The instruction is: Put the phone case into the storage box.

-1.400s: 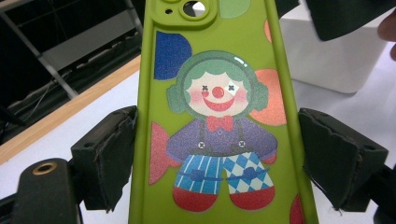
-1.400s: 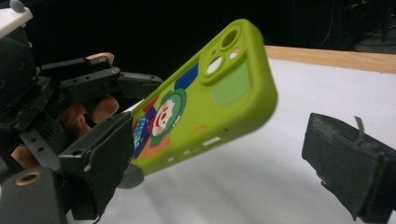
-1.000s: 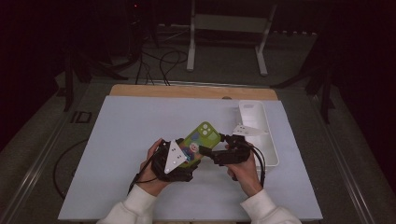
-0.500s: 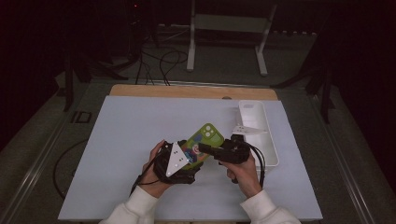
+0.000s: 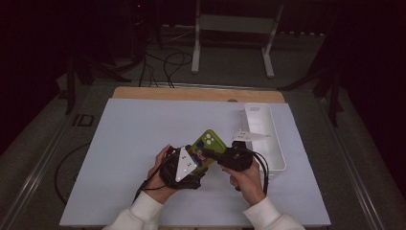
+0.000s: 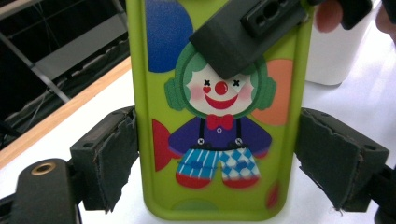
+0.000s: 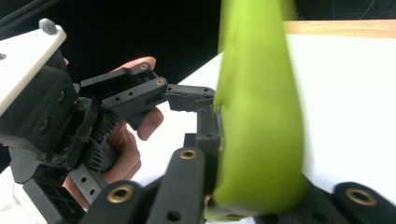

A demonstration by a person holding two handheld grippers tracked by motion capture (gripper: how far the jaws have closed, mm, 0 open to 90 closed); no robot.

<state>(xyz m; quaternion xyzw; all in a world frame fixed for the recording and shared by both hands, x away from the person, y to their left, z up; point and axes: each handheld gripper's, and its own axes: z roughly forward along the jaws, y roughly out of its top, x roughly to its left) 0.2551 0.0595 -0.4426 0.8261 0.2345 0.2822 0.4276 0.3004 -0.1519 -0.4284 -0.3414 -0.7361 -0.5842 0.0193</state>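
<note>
A lime-green phone case (image 5: pixel 209 141) with a clown printed on it (image 6: pixel 215 116) is held tilted above the white table mat. My left gripper (image 5: pixel 198 160) holds its lower part, one pad (image 6: pixel 112 158) pressed on each long edge. My right gripper (image 5: pixel 209 153) comes in from the right; its jaws have just been closing and now pinch the case across its faces, one dark jaw lying over the clown's head. In the right gripper view the case (image 7: pixel 257 116) stands edge-on between the jaws of that gripper (image 7: pixel 261 177), with the left gripper beyond it.
A long white tray (image 5: pixel 258 108) lies at the right of the mat, just behind my right hand. A wooden strip (image 5: pixel 191 93) runs along the mat's far edge. A white stand (image 5: pixel 234 24) and cables sit on the floor beyond the table.
The right gripper's jaws, open beside the case a second ago, have shut on it. Both hands and the case stay about where they were.
</note>
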